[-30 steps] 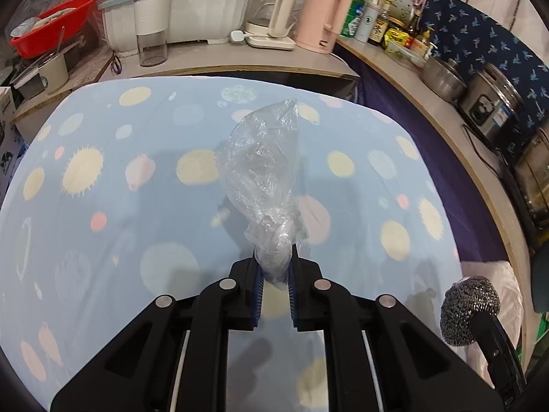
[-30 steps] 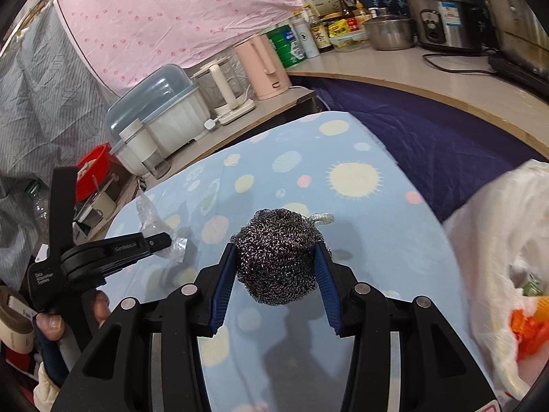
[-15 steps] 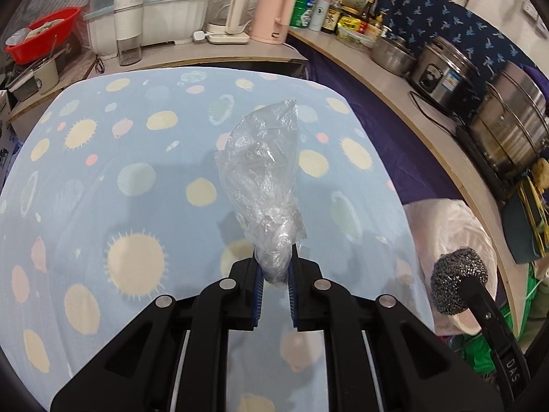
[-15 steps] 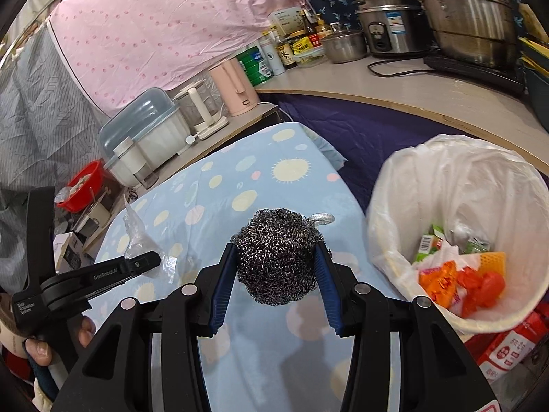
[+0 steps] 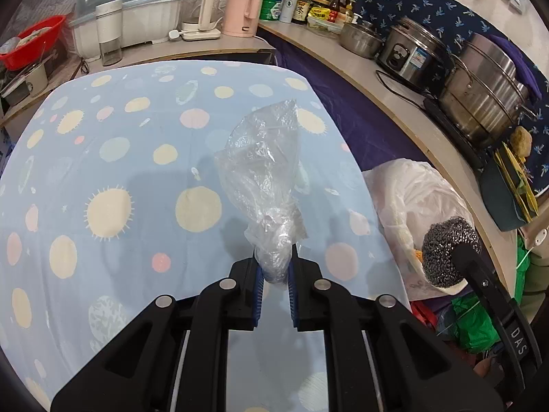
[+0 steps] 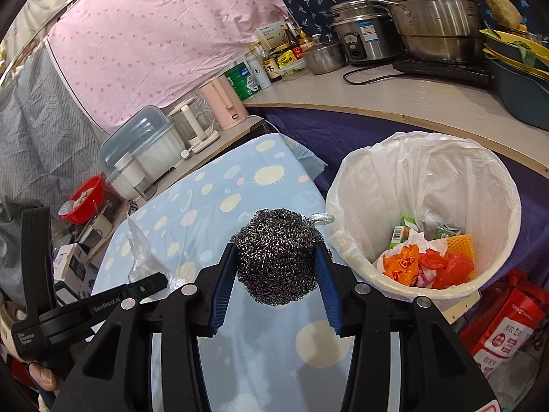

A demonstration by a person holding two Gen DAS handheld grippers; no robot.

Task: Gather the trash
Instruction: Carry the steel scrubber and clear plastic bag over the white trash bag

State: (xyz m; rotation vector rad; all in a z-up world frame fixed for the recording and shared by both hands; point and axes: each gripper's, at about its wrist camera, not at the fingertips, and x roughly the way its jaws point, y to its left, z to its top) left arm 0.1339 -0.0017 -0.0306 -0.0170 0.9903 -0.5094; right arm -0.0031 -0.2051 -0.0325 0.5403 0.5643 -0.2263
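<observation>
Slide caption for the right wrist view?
Right gripper clamps a steel wool scourer beside the lined trash bin.

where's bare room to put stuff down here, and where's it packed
The spotted blue tablecloth is bare from the edge by the dish rack to the edge beside the lined trash bin. The counter is packed with pots and bottles; the bin is part full.

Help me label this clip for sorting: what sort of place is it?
Likely a home kitchen: a steel rice cooker and pink electric kettle on the counter, sauce bottles, and a white-lined trash bin.
</observation>
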